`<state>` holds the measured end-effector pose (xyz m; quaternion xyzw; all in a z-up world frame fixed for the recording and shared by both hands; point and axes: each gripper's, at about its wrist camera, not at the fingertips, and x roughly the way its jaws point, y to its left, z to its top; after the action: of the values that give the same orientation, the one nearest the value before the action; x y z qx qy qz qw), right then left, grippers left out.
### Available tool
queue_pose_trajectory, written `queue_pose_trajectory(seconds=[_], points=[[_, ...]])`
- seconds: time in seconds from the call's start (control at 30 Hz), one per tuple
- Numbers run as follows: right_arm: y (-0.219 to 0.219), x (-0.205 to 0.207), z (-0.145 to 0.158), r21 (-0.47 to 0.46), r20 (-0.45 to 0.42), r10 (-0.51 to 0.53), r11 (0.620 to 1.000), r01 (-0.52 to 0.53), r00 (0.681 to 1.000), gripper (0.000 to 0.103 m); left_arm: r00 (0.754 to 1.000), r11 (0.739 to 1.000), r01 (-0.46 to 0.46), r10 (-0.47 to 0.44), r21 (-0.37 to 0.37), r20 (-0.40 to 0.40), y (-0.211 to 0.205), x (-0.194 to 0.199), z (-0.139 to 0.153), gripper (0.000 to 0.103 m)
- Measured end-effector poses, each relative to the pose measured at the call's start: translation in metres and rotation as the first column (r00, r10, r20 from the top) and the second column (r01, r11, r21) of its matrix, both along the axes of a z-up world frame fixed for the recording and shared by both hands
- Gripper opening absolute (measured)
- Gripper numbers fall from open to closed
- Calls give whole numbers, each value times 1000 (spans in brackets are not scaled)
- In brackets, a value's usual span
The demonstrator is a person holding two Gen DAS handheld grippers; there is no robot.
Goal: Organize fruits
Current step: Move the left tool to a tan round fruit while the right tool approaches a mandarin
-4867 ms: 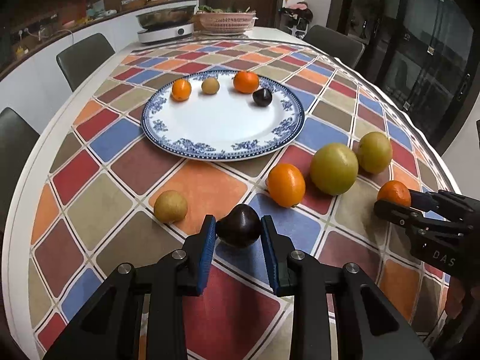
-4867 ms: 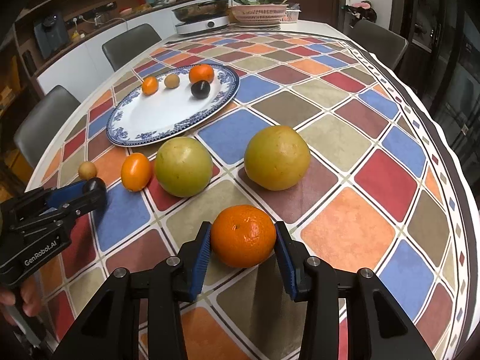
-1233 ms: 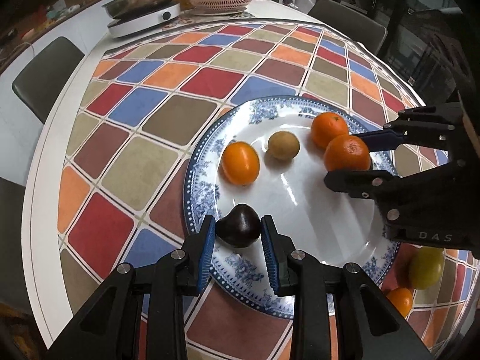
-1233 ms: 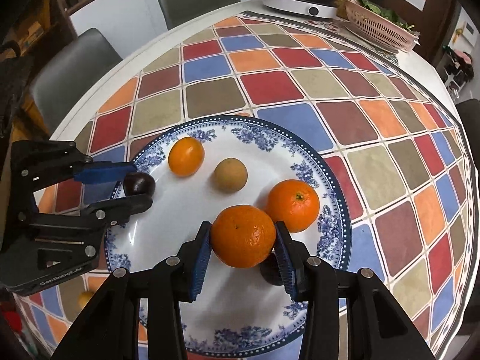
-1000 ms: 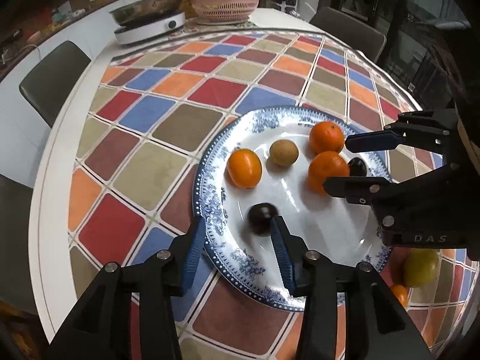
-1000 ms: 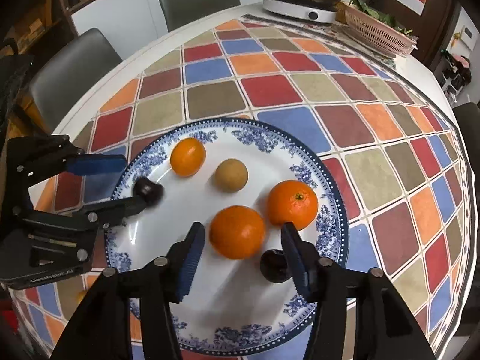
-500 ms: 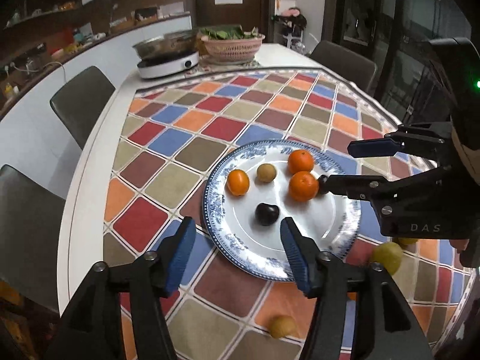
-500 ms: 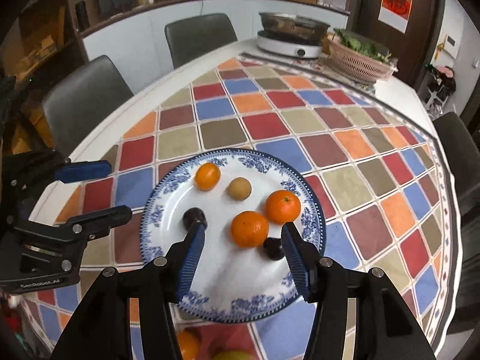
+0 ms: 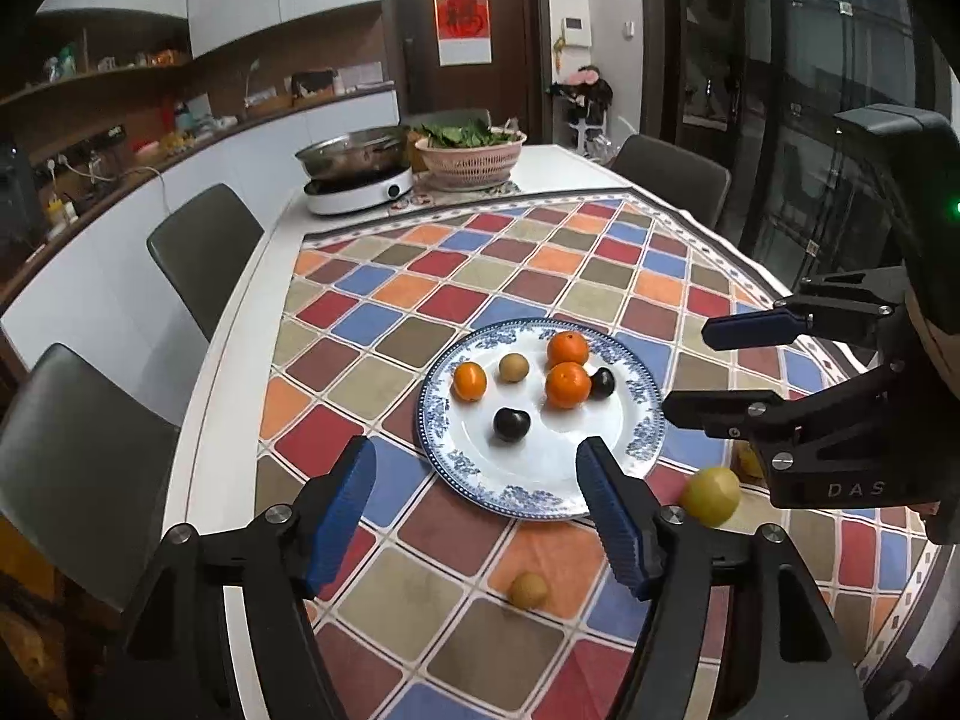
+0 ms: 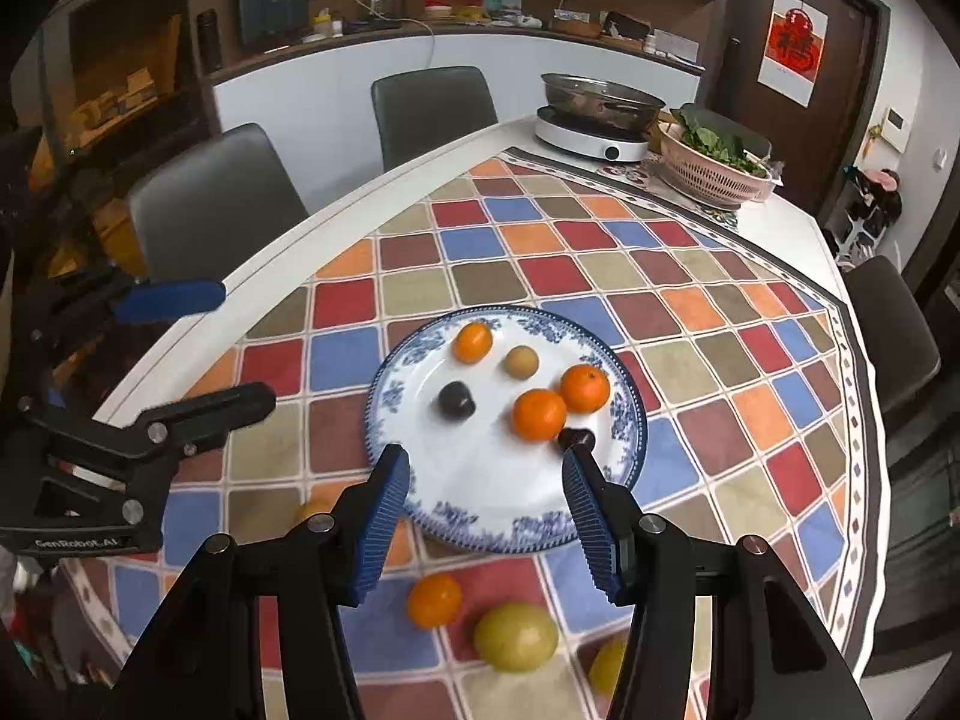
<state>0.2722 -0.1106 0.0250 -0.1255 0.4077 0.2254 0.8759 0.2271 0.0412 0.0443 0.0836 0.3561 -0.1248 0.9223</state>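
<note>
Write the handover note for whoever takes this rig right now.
Left gripper: open, nothing between the jaws, which have just been opening. Right gripper: open, holding nothing.
Plate: six fruits on it: three orange ones, one tan, two dark plums, the nearer plum towards the middle.
Done: those six are placed.
Left, on the cloth near the plate's near edge: small brown fruit, orange, large yellow-green fruit, and a second yellow one half hidden behind the right gripper. Move these onto the plate.

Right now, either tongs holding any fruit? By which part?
Nothing held. Left tongs have just been opening and right tongs are open; both are empty above the plate.
</note>
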Motion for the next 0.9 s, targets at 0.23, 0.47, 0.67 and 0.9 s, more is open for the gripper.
queue_pose_trajectory(seconds=[0.23,0.47,0.67,0.9], points=[[4,-27,8,-11,-16,32,999,-33,999,54,999,1000,-4,4,4,42,3,-29,12,74],[12,-43,0,-46,-74,77,996,-81,994,54,999,1000,6,-7,29,45,3,-48,8,75],[21,-53,-18,-108,-131,122,985,-137,984,54,1000,999,13,-13,38,13,5,-55,-9,76],[29,-57,-44,-175,-205,170,962,-207,964,54,998,999,31,-29,42,-50,1,-52,-34,76]])
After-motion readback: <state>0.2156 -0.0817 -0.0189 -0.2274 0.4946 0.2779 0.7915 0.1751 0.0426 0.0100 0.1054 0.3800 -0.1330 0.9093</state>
